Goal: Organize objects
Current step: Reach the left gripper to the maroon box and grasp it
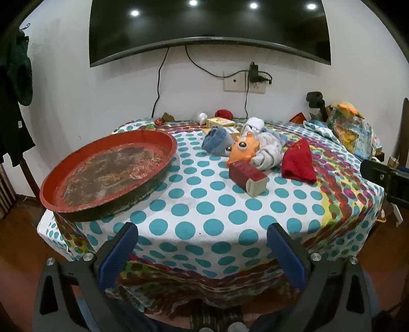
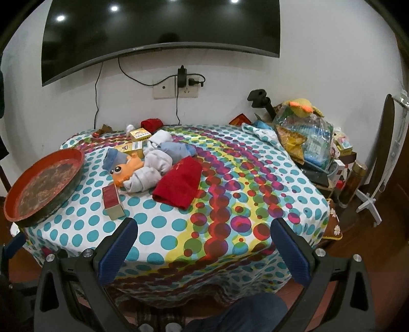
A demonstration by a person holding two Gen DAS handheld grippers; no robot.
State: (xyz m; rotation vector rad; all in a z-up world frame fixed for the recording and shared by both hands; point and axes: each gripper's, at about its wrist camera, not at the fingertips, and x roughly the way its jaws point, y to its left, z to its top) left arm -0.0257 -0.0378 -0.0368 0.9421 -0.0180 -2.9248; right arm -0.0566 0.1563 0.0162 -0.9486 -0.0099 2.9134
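Right now both grippers hang off the near edge of the surface (image 1: 217, 178), jaws spread wide, nothing betw. them: left gripper (image 1: 202, 252), right gripper (image 2: 204, 252). Surface wears a polka-dot cloth, teal dots w/ a rainbow band toward the right side. Red round tray (image 1: 110, 168) sits at the left edge, worn inside, no items in it. Objects are piled mid-surface toward the far edge: orange toy (image 1: 242, 150) w/ big eyes, blue cloth roll (image 1: 217, 140) just beside it, white socks (image 1: 268, 150) touching the toy, red cloth (image 1: 297, 163) on the right of the pile. Red-and-cream box (image 1: 248, 178) lies nearest, on its side; label too small to read. Yellow boxes (image 1: 221, 123) sit behind the pile, print illegible. TV (image 1: 209, 23) on the wall, logo unreadable.
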